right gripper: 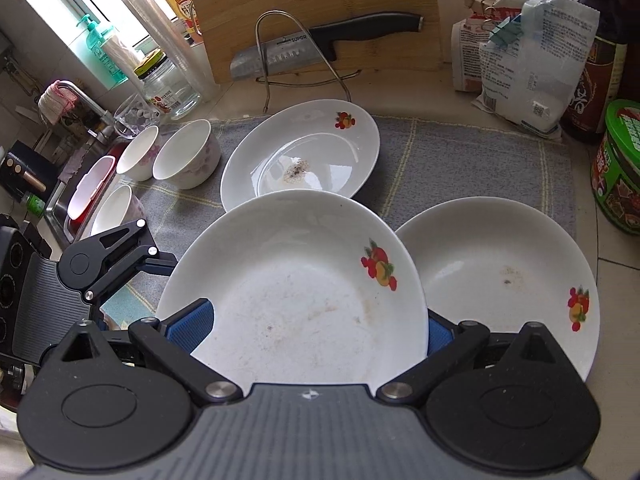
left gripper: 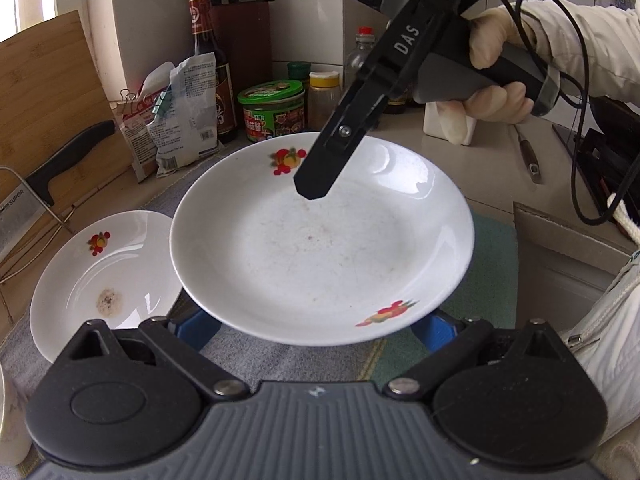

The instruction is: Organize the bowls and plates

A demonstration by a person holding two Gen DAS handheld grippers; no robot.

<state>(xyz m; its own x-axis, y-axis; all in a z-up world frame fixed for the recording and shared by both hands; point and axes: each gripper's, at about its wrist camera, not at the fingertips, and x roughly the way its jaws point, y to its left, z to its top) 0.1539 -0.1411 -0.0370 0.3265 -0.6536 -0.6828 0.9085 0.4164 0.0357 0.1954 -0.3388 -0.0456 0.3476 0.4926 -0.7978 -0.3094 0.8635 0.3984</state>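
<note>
Behind the plates (right gripper: pixel 300 152), "SUPOR" knife (right gripper: pixel 320 46) against bamboo board (right gripper: pixel 312 8).

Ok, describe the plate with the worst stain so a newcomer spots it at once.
Find the bamboo board with the knife against it. On the grey mat just before it lies a white plate. Unlike the held plate and the one right of it, it has a dark speckled brown blotch at its centre.

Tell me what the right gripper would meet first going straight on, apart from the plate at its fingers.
Probably the stained plate lying on the grey cloth, just beyond the far rim of the near plate. Depth is unclear; the right gripper might reach the cloth first.
</note>
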